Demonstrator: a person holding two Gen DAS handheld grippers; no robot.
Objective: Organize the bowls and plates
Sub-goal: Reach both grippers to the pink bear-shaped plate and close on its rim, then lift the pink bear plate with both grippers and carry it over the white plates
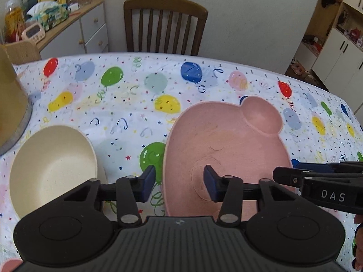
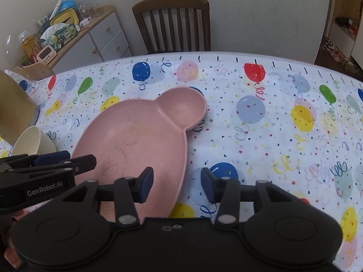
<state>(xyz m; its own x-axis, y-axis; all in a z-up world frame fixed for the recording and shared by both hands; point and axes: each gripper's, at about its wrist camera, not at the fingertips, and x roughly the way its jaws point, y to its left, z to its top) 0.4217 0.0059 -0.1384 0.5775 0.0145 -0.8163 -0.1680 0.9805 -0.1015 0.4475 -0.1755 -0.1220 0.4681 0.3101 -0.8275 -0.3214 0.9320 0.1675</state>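
Straddling pink plate (image 1: 226, 145) rims, left gripper (image 1: 179, 181) and right gripper (image 2: 177, 182), jaws released, unclenched; close evenly, lift level off worktop (image 2: 272, 136).

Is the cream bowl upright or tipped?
Tipped. The cream bowl lies on its side on the tablecloth, mouth facing sideways; nothing visible inside.
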